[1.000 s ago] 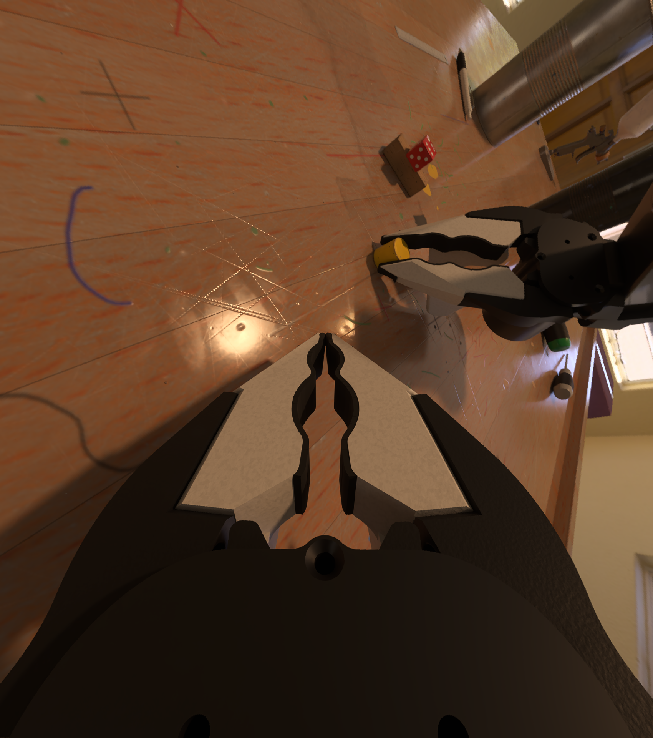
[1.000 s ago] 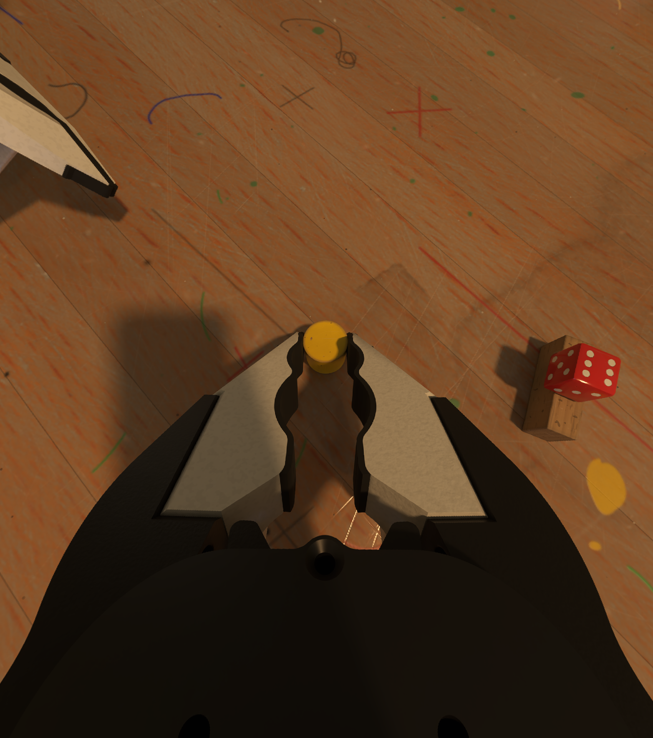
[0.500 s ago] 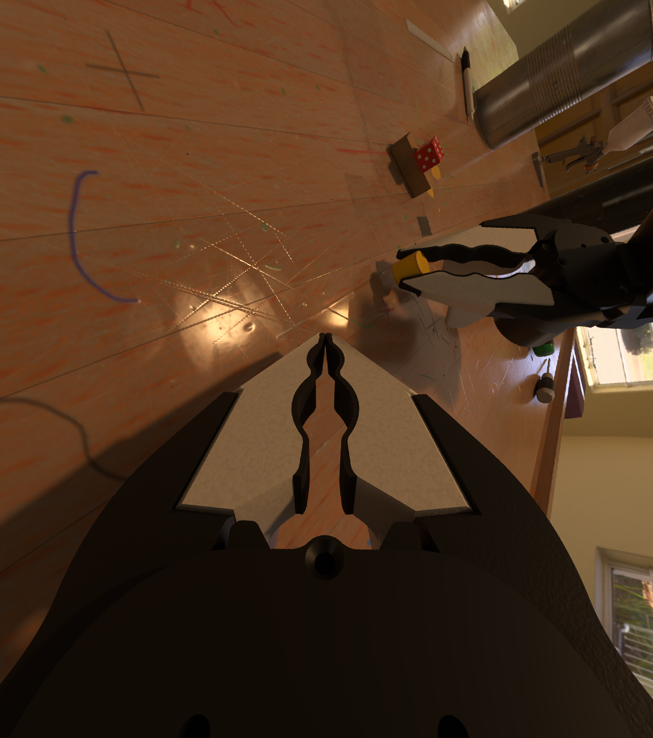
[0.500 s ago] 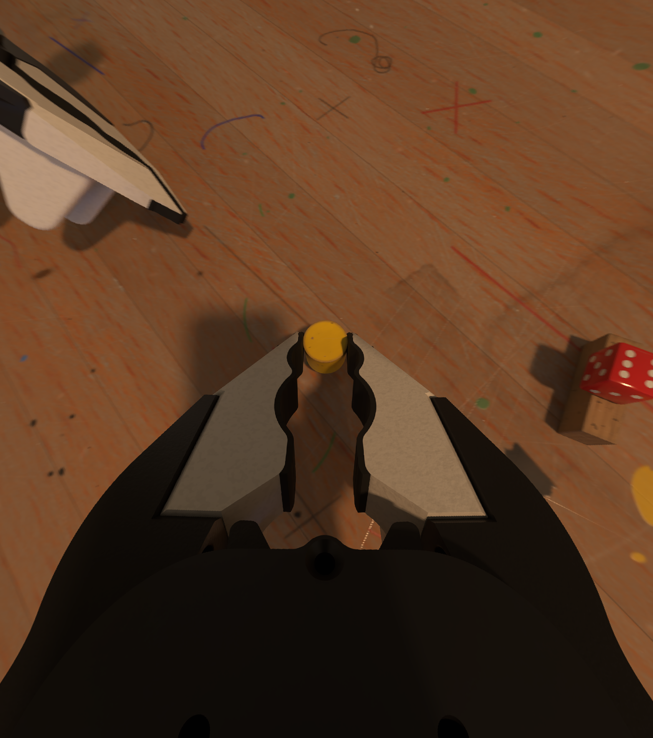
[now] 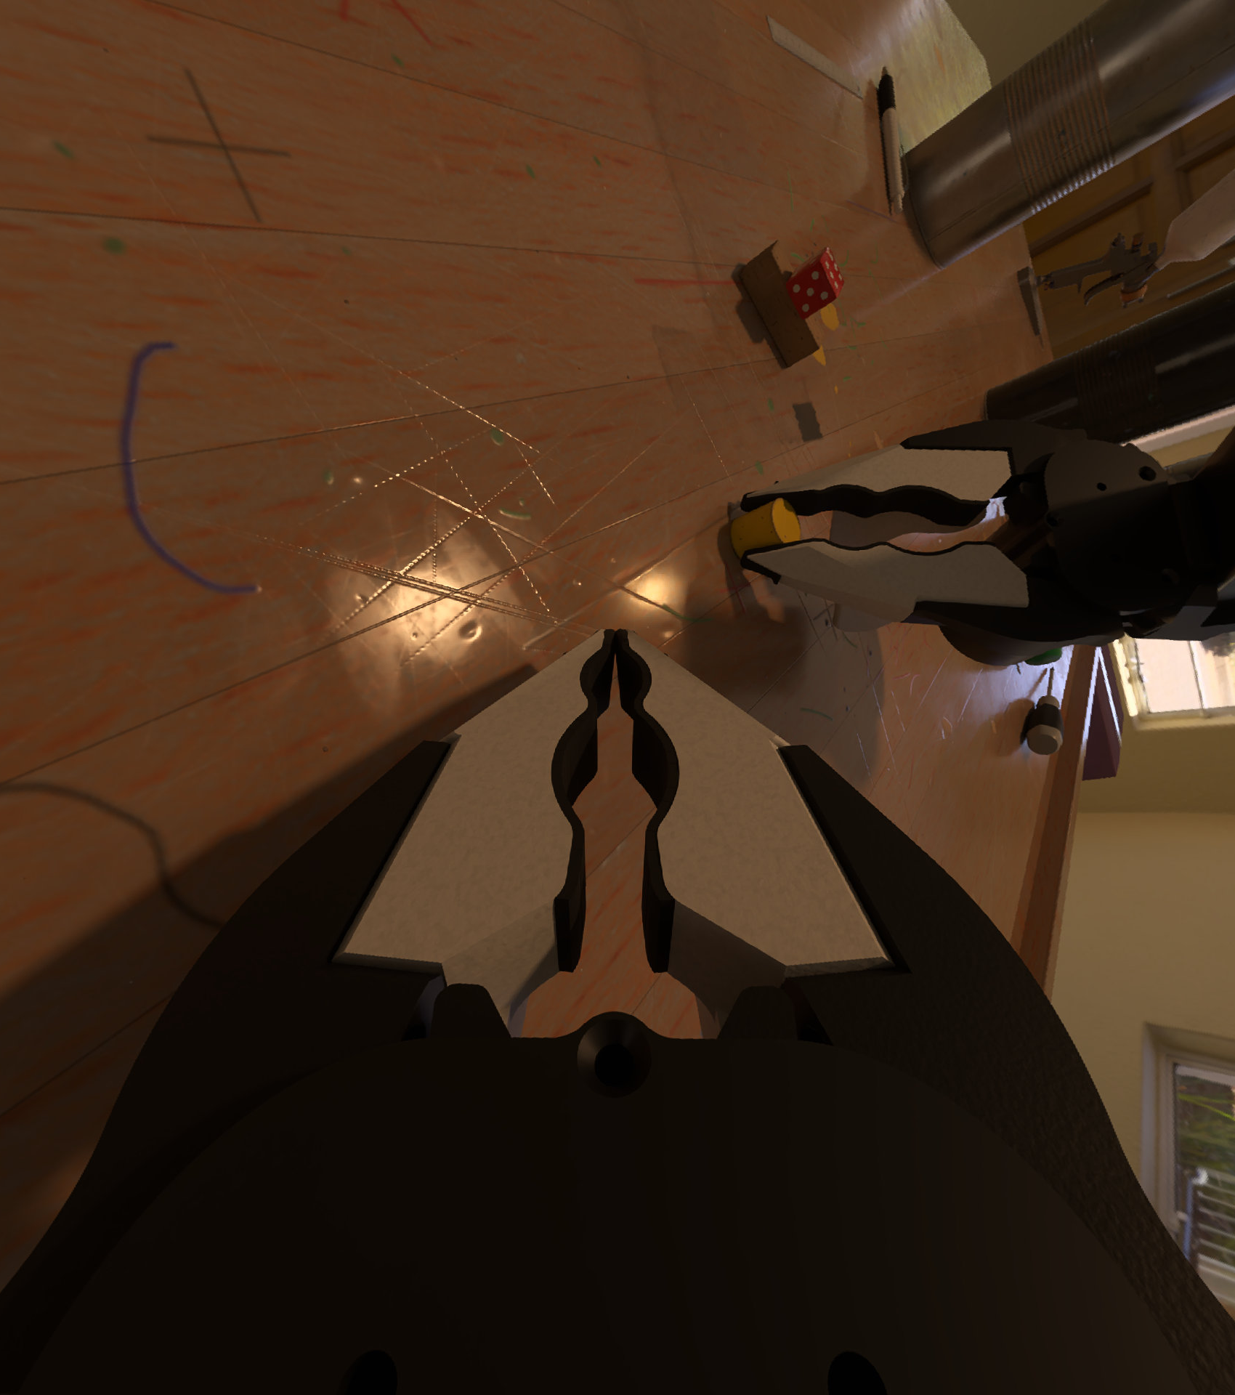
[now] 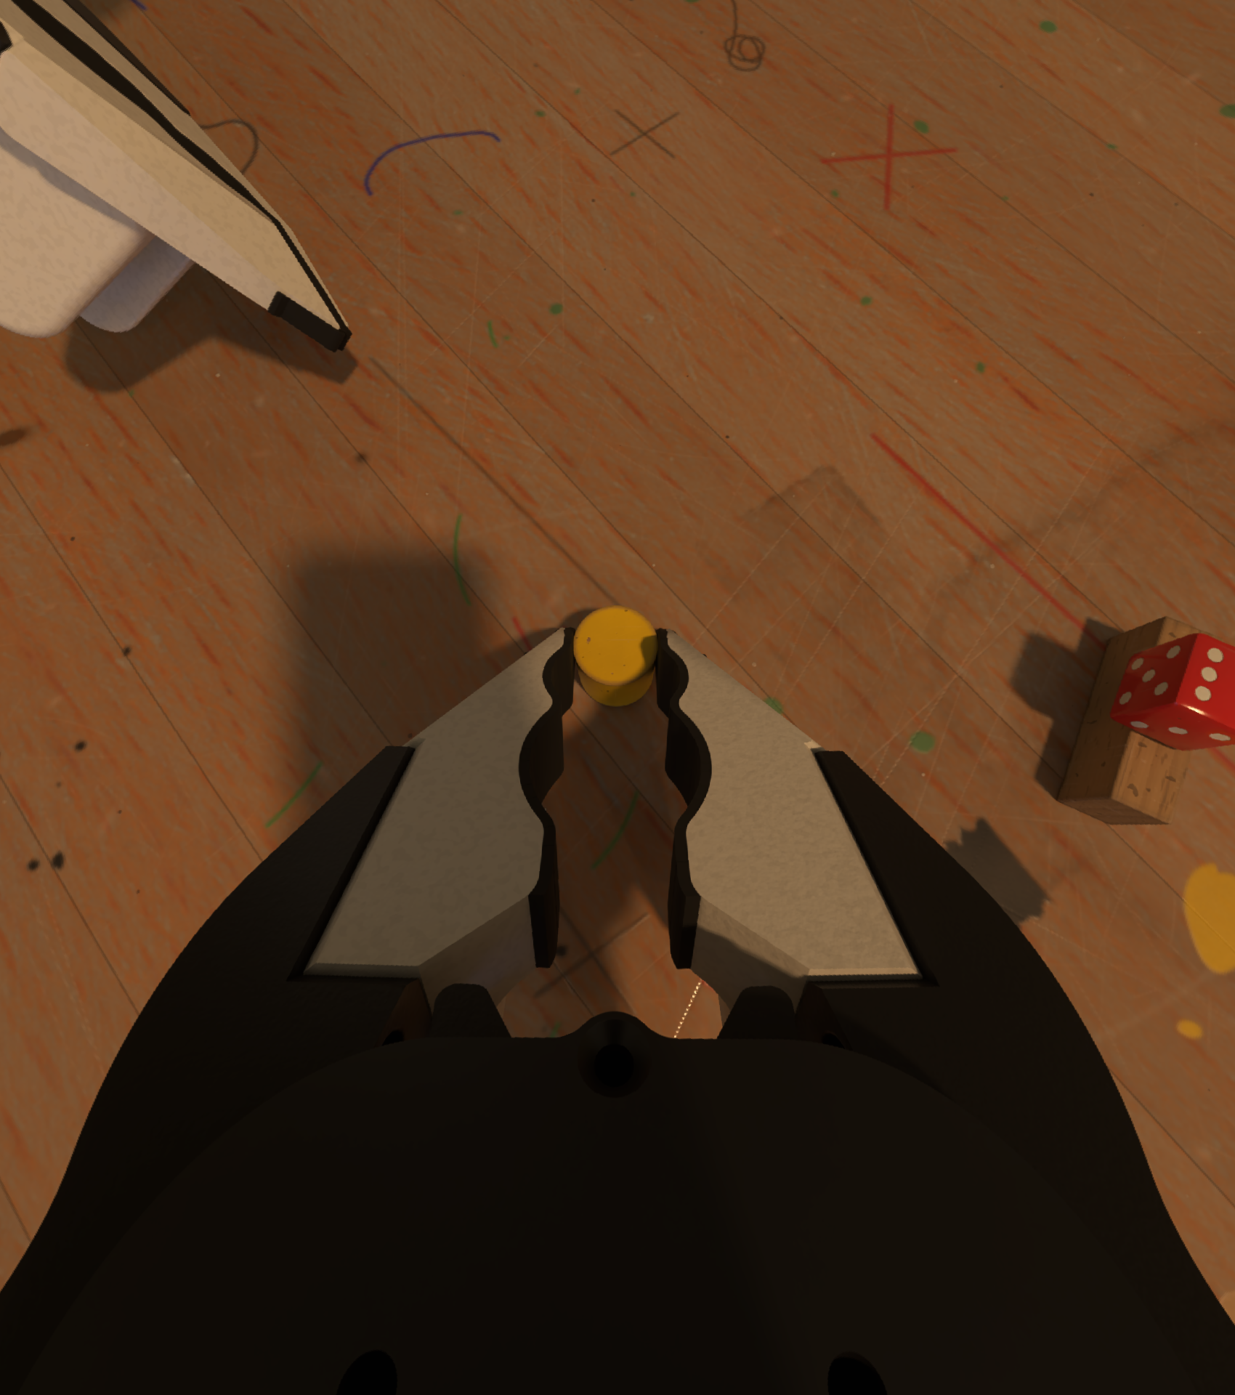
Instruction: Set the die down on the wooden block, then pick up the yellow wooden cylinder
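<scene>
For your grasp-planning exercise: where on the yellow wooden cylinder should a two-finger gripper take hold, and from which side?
Grip the yellow wooden cylinder across its round side wall, coming from above along its axis, as the right gripper does now. Its flat end faces up and the curved flanks give the two fingertips opposite contact.

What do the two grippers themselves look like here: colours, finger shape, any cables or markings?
Both the left gripper and the right gripper have a matte black body and two pale grey, wedge-shaped fingers with wavy black inner pads. No cables or markings show.
</scene>
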